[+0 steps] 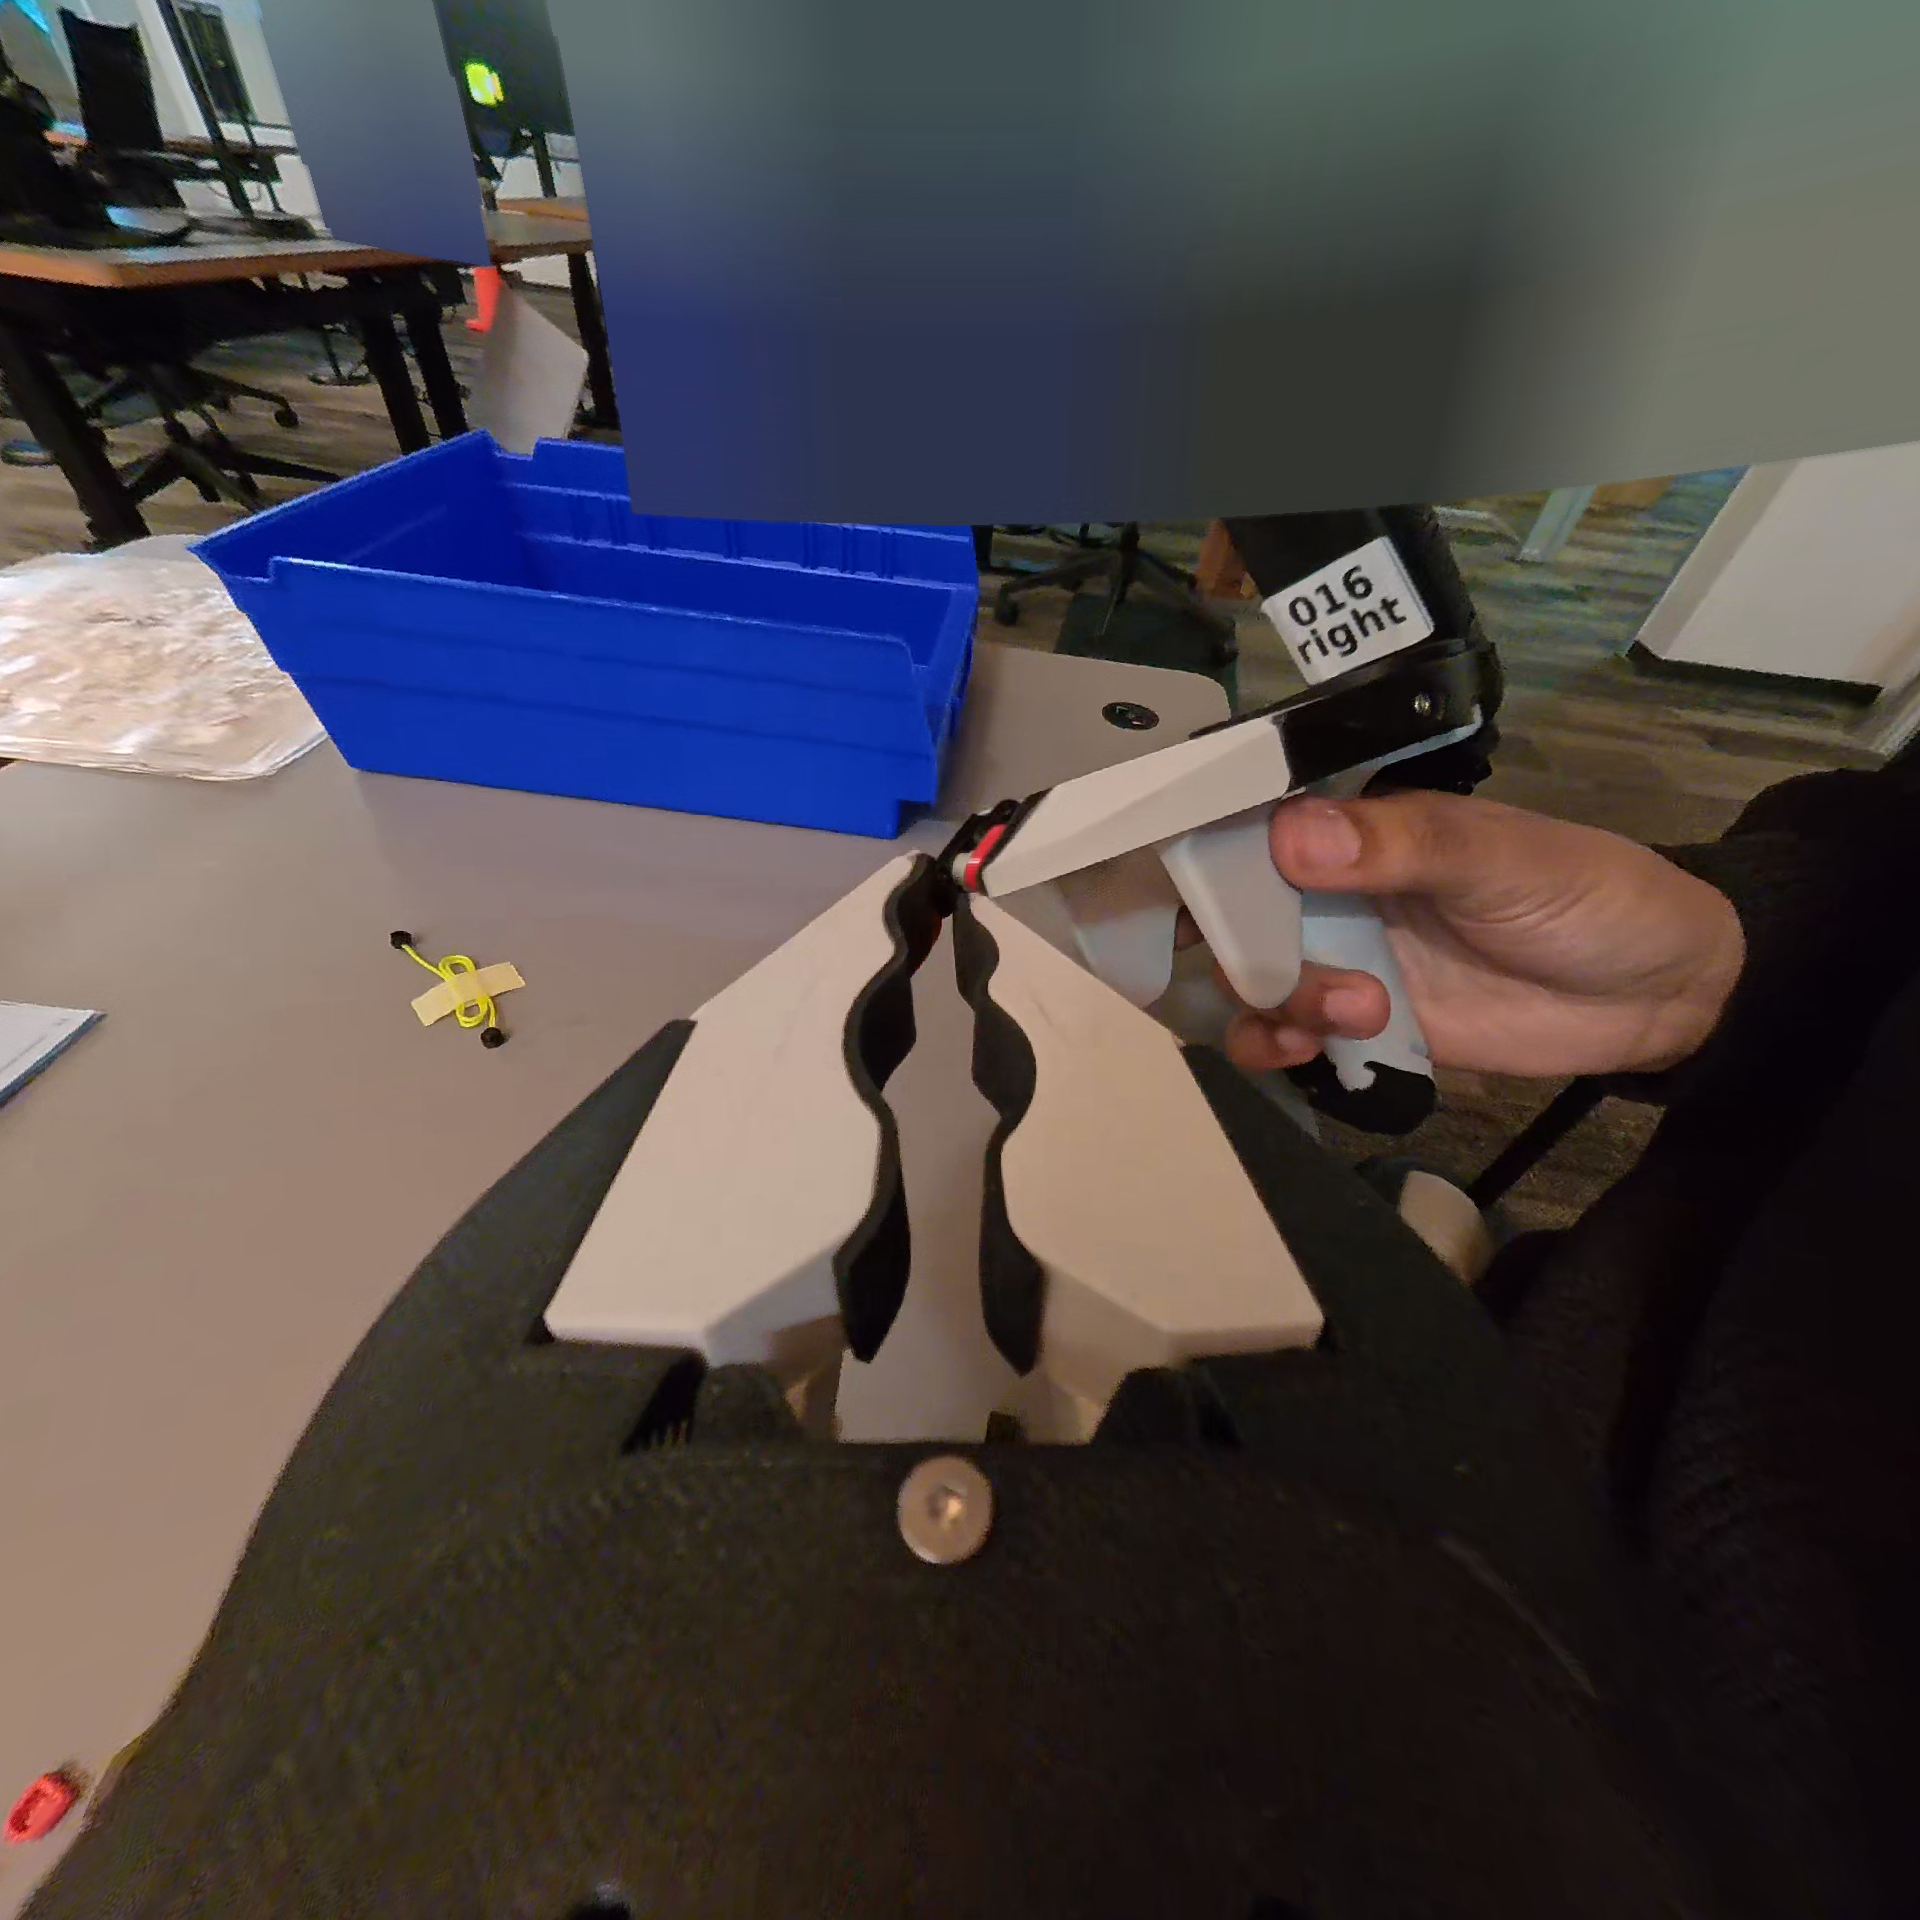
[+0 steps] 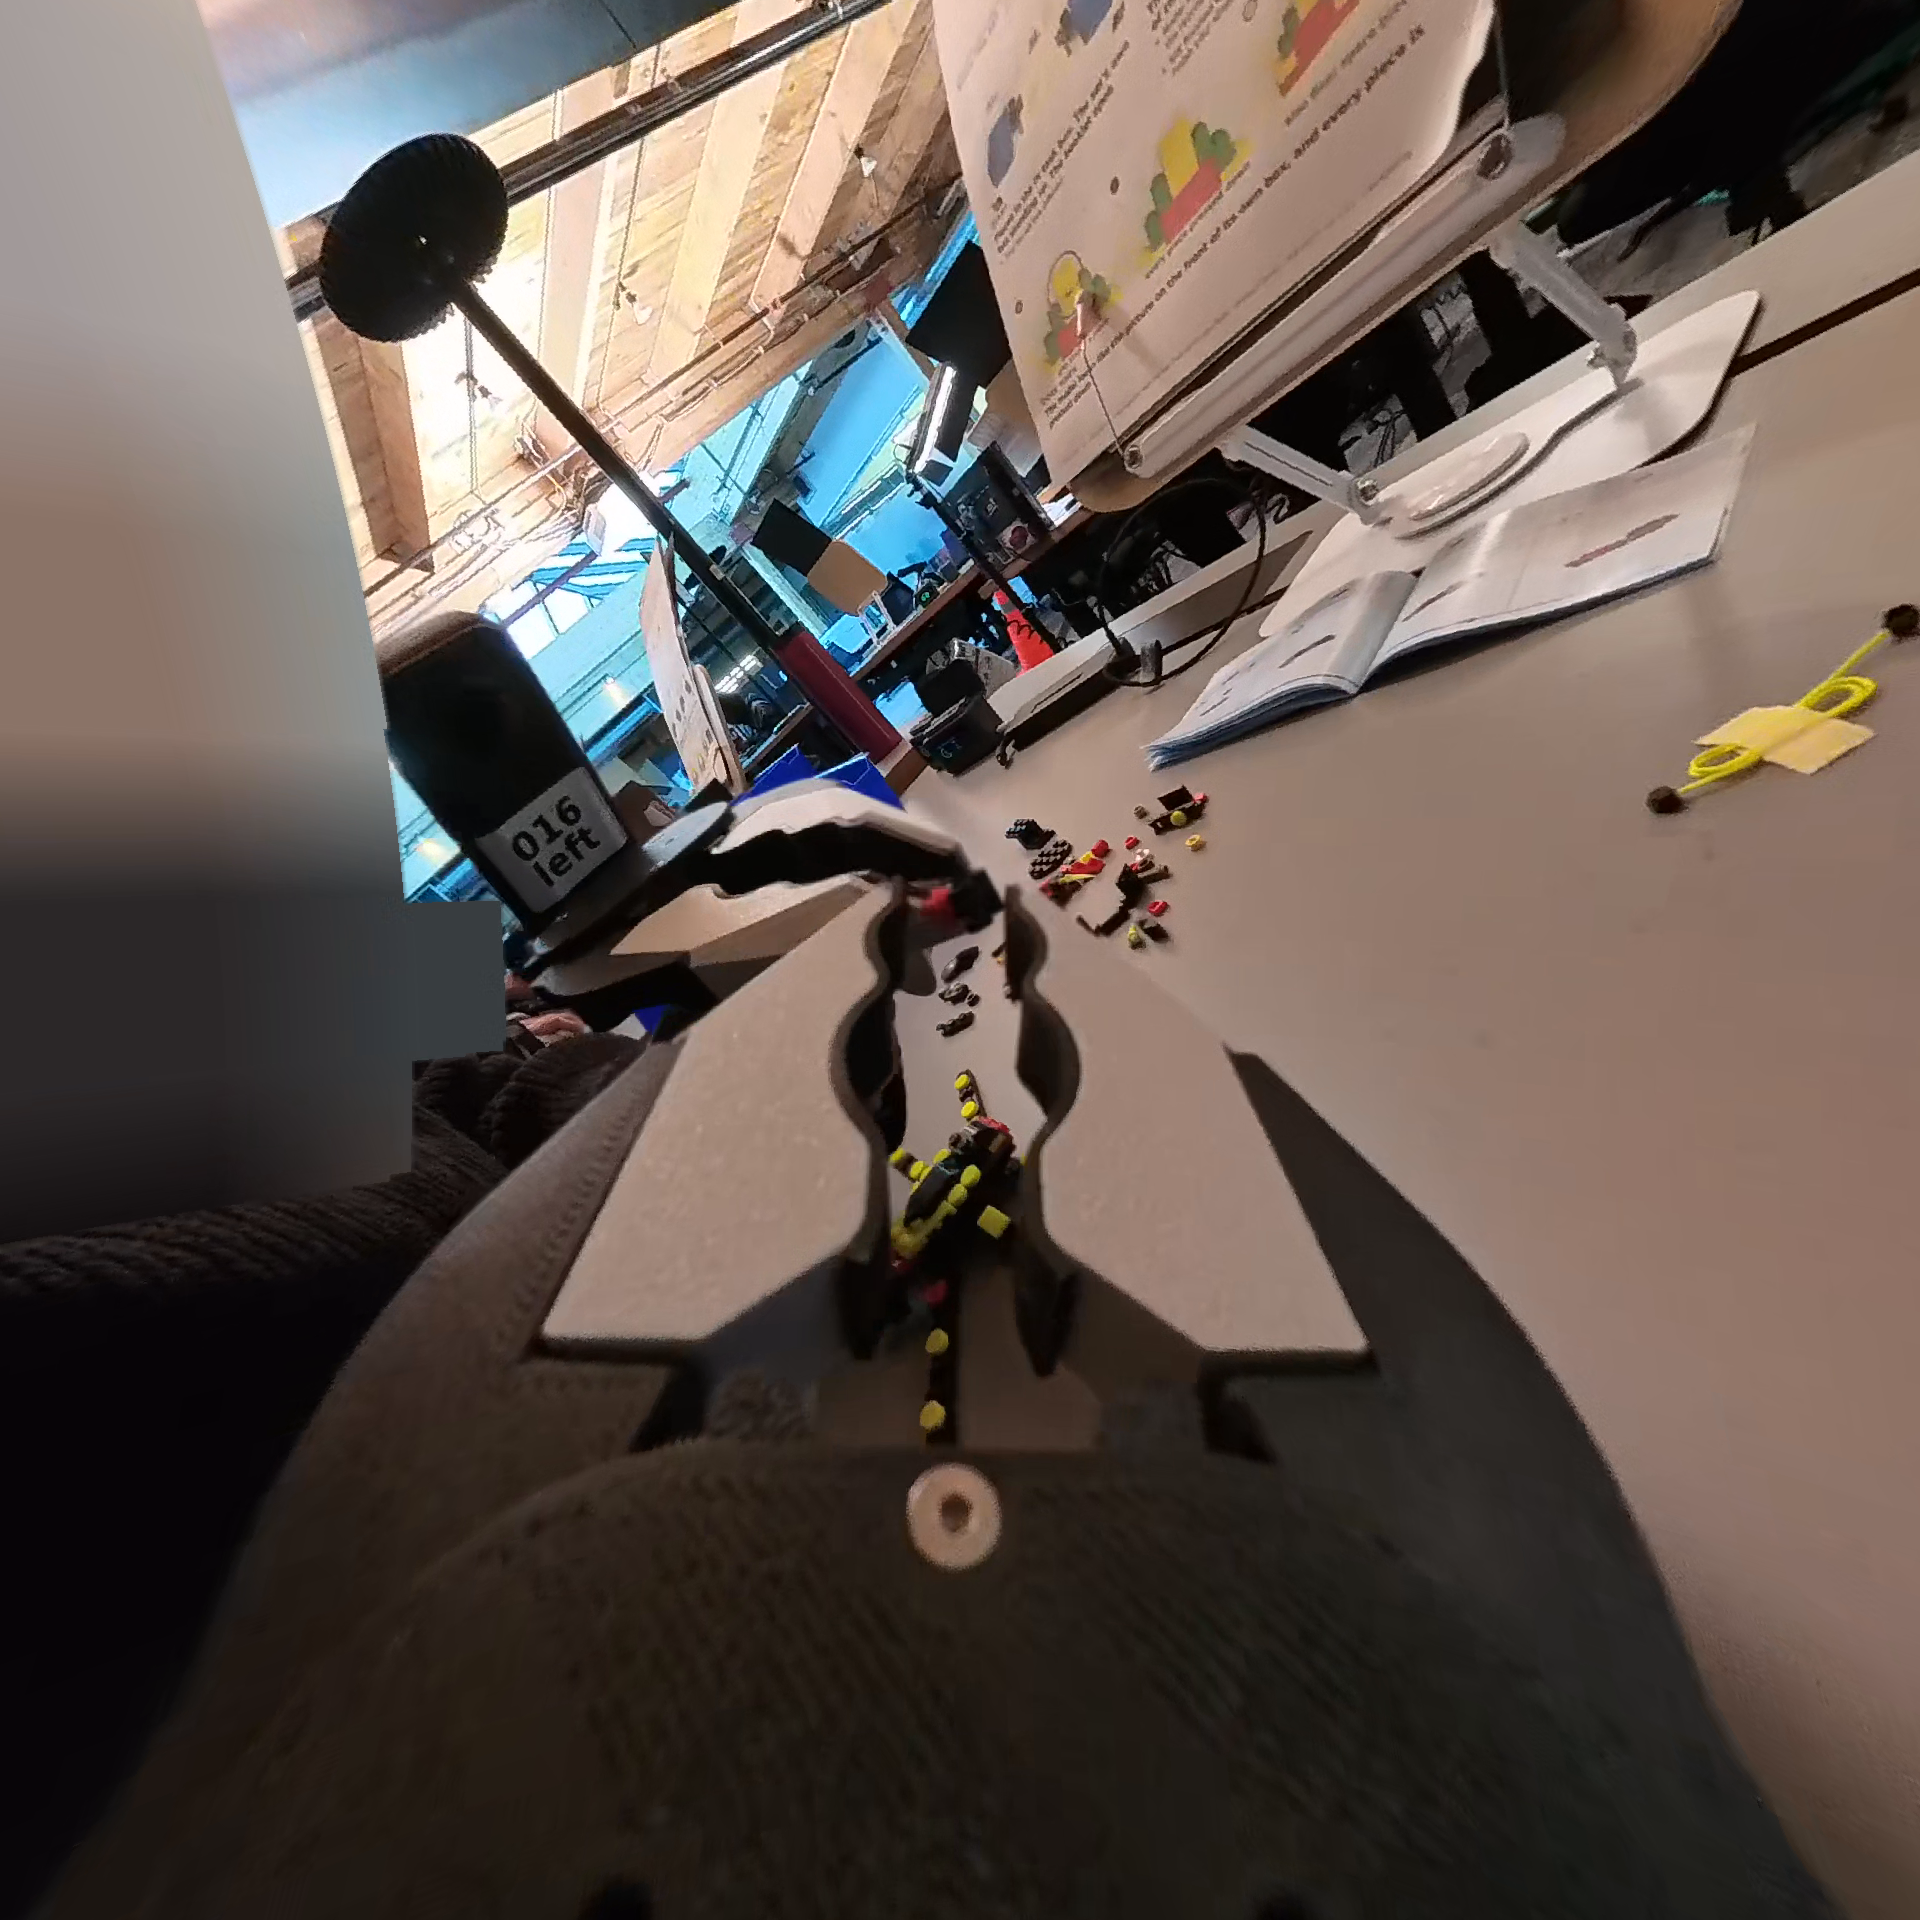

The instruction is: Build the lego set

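My left gripper (image 1: 935, 896) and my right gripper (image 2: 951, 909) meet tip to tip above the grey table (image 1: 208, 1039). Both are shut on a small black and red lego piece (image 1: 982, 844), which also shows in the right wrist view (image 2: 940, 902). The right gripper (image 1: 971, 857) comes in from the right in the left wrist view, held by a hand (image 1: 1507, 935). The left gripper (image 2: 961, 868) comes in from the left in the right wrist view. A black, yellow and red lego build (image 2: 966, 1174) lies on the table under the right gripper. Loose lego pieces (image 2: 1112, 873) lie beyond the tips.
A blue bin (image 1: 582, 644) stands at the back of the table beside a clear plastic bag (image 1: 125, 665). A yellow cord with tape (image 1: 457, 987) lies left of the grippers. An open instruction booklet (image 2: 1455, 613) and a stand holding a printed sheet (image 2: 1247, 208) are farther off.
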